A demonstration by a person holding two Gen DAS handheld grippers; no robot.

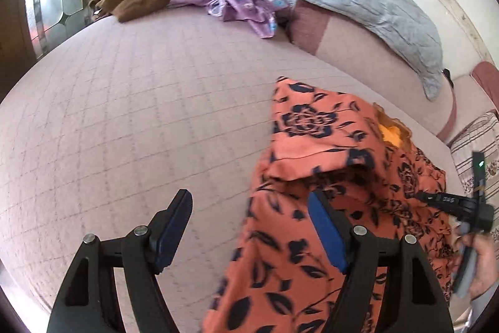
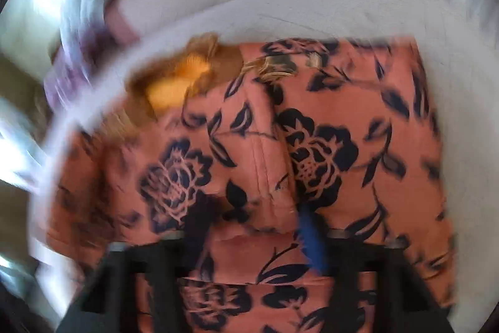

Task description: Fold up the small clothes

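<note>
Motion blur smears the right gripper [image 2: 252,227] and floral garment [image 2: 312,145].

You have almost no writing to read here. The only lettering is a short white mark on the black right gripper [image 1: 449,199] at the edge of your left wrist view, seen reversed and too small to make out. The right wrist view is blurred and gives you nothing legible.

Rust-orange garment [image 1: 315,164] with dark navy flowers, partly folded, rumpled on the bed.
</note>
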